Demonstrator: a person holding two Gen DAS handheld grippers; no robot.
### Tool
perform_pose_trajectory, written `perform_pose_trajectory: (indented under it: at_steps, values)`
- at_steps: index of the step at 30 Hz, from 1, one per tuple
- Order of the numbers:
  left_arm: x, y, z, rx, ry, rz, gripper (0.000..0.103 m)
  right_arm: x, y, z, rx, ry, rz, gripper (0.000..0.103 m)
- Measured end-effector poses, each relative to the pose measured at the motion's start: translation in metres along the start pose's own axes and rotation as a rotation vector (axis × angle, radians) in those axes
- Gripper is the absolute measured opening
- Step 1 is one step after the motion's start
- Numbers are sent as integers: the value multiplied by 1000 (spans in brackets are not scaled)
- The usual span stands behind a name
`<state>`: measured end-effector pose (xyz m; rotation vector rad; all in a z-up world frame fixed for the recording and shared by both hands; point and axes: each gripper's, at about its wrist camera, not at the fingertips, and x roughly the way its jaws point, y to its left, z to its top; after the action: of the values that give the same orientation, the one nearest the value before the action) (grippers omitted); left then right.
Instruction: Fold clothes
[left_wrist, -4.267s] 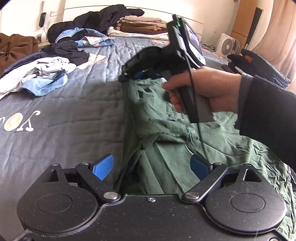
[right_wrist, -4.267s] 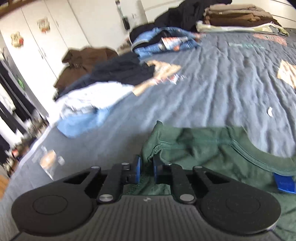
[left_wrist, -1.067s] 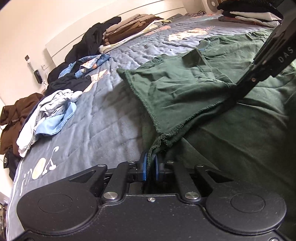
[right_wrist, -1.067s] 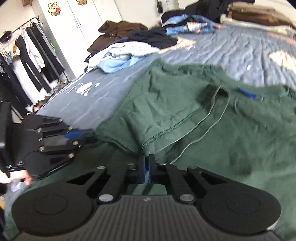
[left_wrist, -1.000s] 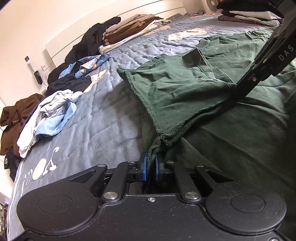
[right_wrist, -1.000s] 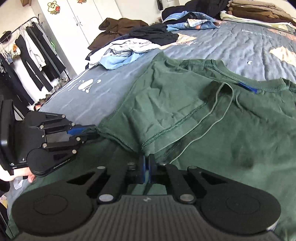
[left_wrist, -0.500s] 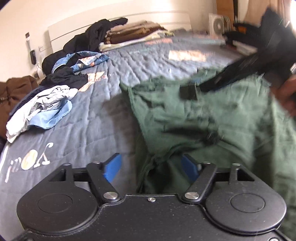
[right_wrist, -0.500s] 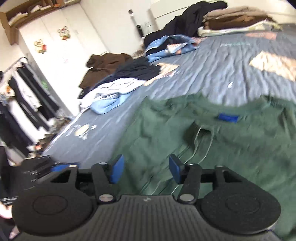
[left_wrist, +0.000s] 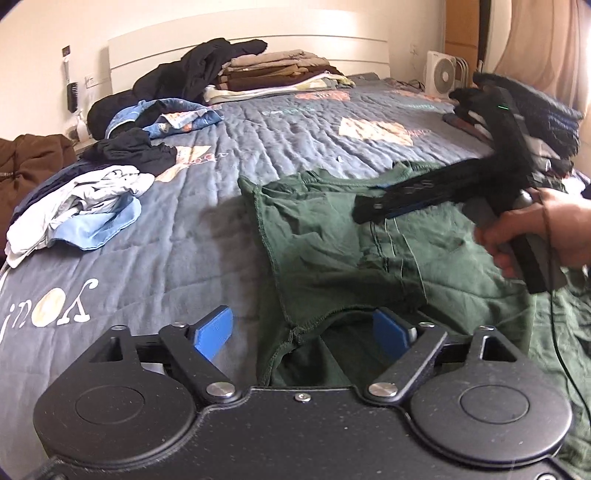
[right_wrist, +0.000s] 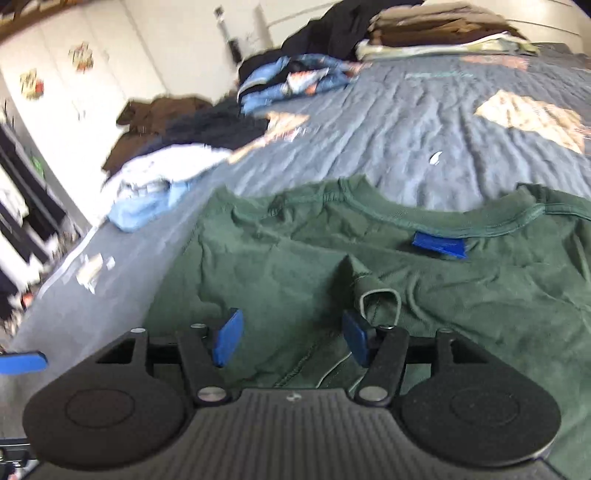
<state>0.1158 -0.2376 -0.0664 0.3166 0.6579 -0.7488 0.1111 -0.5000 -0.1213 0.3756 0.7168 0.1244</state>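
Observation:
A dark green T-shirt lies on the grey-blue bedcover, its left sleeve folded in over the body. My left gripper hovers over the shirt's left folded edge. Its jaws are opening, and the blue pads touch no cloth. In the right wrist view the shirt shows its collar and blue label. My right gripper is above the folded sleeve, jaws opening, nothing pressed between them. From the left wrist view a hand holds the right gripper over the shirt's middle.
A white and light-blue pile and a black garment lie at the left of the bed. Folded clothes are stacked by the headboard, and a dark stack sits at the right. White wardrobe doors stand beyond the bed's left edge.
Both grippers were shut on the shirt's folded edge and have let it go, jaws now wide. The left one has risen; the right one has shifted toward the collar.

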Motion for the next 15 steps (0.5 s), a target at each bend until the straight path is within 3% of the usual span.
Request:
perform_pose_trajectory:
  at_steps: [4,8,11,15]
  values:
    - [-5,-2,3,-5,-17,-12,86,-44,-13,-10,88,-80,23,67]
    - [-6,-9,6,-2,-26,-25,86,-114,-67,-34,362,-222,-1,73]
    - [-6,-16,9,-21,-32,-53,87,-171,-113,-59,535,-298,-117,74]
    - [-2,-28,15,-115,-28,-132,89,-241,-146,-92,586,-348,-339,75]
